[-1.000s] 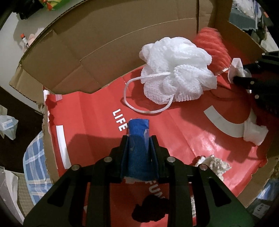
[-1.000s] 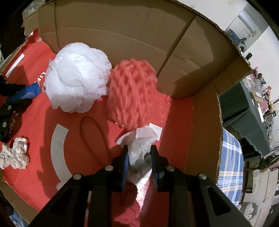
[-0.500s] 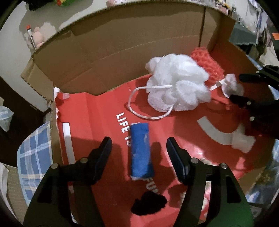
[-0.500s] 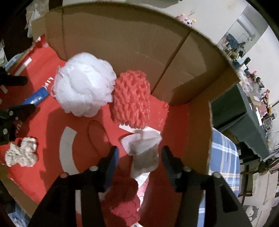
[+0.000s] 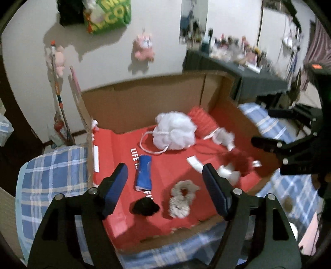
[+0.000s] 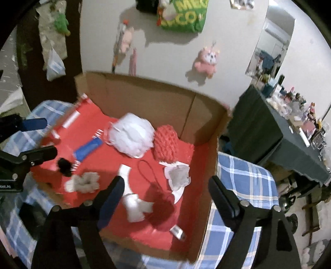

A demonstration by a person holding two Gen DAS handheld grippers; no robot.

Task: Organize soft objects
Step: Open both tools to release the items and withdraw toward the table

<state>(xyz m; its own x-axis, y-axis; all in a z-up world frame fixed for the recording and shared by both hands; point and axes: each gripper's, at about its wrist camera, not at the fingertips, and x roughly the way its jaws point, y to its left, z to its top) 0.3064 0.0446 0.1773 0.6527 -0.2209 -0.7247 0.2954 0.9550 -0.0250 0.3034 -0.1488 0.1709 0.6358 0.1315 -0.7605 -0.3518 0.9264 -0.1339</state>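
Observation:
A cardboard box (image 5: 132,103) with a red floor holds the soft objects: a white mesh bath pouf (image 5: 175,130), a red-orange foam net (image 5: 201,120), a rolled blue cloth (image 5: 143,174), a black scrunchie (image 5: 144,205), a grey scrunchie (image 5: 181,195), a white tissue wad (image 6: 179,175) and a dark red pouf (image 6: 163,211). My left gripper (image 5: 165,186) is open and empty, raised above the box's near edge. My right gripper (image 6: 166,196) is open and empty, raised above the box's right side; it also shows in the left wrist view (image 5: 269,128).
The box lies on a blue plaid bedsheet (image 5: 51,171). A dark table (image 6: 269,132) crowded with small items stands to the right. Plush toys (image 5: 144,47) and a green bag (image 5: 107,14) hang on the white wall behind.
Both grippers opened, releasing the blue cloth and the white tissue wad onto the box floor, then pulled back and up, so the whole box is now in view.

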